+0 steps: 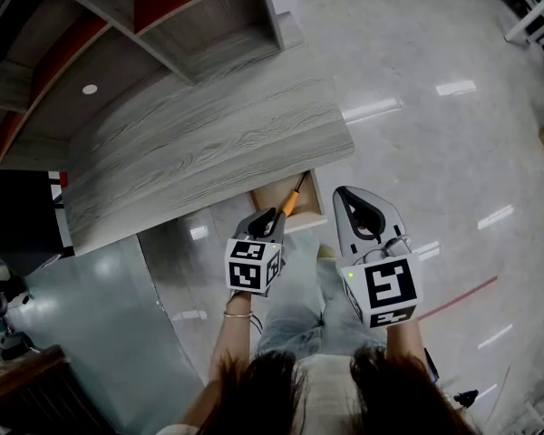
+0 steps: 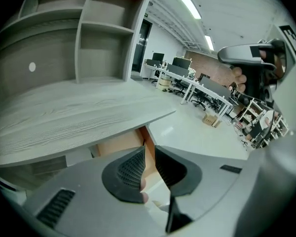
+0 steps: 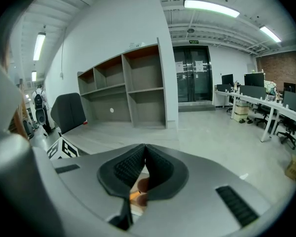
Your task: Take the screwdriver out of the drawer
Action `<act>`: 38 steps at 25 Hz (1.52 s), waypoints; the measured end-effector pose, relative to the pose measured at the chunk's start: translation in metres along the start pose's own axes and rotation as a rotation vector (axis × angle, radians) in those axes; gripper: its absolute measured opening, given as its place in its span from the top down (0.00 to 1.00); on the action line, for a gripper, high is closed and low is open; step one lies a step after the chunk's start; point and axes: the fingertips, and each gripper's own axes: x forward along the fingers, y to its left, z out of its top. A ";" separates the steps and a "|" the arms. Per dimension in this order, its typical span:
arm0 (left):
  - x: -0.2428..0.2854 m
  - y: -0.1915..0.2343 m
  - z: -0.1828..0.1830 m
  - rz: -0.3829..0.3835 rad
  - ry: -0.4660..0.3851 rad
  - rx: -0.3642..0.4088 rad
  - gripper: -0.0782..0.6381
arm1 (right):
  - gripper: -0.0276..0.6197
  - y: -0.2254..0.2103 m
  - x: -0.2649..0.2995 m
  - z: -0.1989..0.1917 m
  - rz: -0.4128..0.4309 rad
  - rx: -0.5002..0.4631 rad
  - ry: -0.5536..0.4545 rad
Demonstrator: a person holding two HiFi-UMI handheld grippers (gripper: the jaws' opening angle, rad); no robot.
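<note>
The screwdriver (image 1: 294,199) lies in the open drawer (image 1: 310,214) that juts out from under the front edge of the grey wood-grain bench (image 1: 208,143). Its orange handle is toward the person and its thin dark shaft points in under the bench top. Only the drawer's front part shows. The rest is hidden under the bench and behind the left tool (image 1: 266,216), which hangs just above and beside the handle without clearly touching it.

In the left gripper view that tool (image 2: 149,149) has its jaws a narrow gap apart with nothing between them. Only the drawer's brown side (image 2: 119,143) is visible past them, not the screwdriver. The right tool (image 1: 346,196) is beside the drawer, its jaws (image 3: 145,147) closed tip to tip and empty.
</note>
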 end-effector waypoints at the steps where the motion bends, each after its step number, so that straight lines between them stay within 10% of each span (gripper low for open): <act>1: 0.004 0.002 -0.002 -0.002 0.009 0.000 0.80 | 0.92 -0.001 0.002 -0.003 -0.002 0.003 0.005; 38: 0.149 0.029 -0.072 0.045 0.260 0.111 0.71 | 0.92 -0.028 0.020 -0.113 -0.059 0.129 0.158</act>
